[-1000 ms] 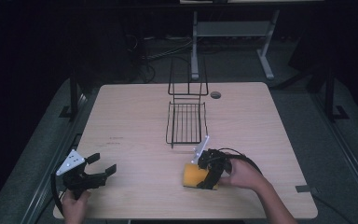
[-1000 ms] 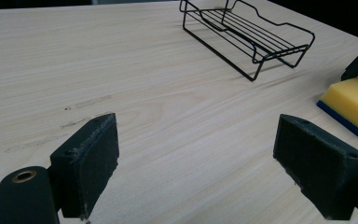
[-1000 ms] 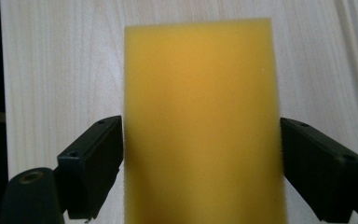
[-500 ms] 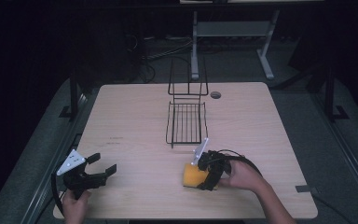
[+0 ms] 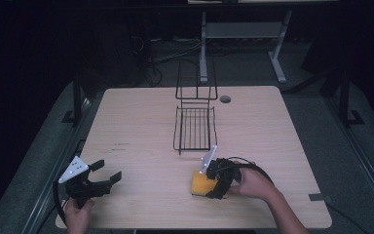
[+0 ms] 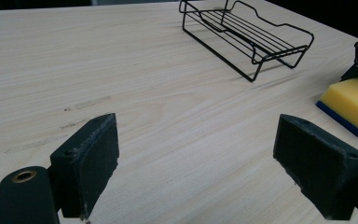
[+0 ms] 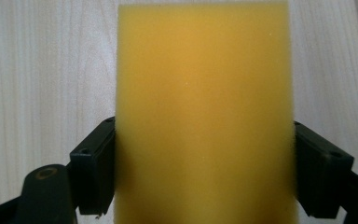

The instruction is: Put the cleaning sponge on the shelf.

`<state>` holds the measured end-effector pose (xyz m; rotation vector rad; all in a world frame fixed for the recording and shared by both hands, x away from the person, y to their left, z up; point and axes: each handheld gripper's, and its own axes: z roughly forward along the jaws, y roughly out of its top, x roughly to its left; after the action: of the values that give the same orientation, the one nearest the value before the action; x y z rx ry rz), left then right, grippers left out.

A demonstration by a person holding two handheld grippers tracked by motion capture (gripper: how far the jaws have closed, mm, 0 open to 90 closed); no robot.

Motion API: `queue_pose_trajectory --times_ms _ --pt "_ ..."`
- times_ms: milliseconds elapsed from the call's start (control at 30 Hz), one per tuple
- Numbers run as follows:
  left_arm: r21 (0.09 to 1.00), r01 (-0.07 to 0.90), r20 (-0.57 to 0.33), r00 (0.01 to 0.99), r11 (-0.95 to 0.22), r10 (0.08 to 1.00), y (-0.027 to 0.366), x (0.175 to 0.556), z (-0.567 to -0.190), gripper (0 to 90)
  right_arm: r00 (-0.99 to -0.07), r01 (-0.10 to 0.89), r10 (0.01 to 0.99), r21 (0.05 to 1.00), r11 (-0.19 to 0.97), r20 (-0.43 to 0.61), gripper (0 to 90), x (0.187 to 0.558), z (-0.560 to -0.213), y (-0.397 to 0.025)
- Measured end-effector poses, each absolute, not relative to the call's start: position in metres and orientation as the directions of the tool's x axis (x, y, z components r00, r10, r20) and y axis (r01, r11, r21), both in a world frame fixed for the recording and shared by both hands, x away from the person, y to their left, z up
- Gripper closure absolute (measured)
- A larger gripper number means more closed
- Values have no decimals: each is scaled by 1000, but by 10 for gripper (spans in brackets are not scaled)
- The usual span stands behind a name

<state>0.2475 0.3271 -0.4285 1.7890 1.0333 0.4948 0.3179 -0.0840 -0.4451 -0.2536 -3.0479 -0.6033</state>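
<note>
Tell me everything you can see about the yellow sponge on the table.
The sponge is a rectangular block of yellow foam with a thin blue layer on its underside, seen at its edge in the left gripper view. It lies flat on the light wooden table, toward the near right, a little in front of the black wire rack. The right gripper has a black jaw against each long side of it, apparently closed on it; the foam does not look squeezed.
</note>
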Motion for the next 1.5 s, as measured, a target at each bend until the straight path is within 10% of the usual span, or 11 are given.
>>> queue_pose_trajectory --times_ms 1500 --pt "891 421 -108 560 -170 821 327 248 -427 134 -990 142 128 405 903 61 216 337 -410 -72"
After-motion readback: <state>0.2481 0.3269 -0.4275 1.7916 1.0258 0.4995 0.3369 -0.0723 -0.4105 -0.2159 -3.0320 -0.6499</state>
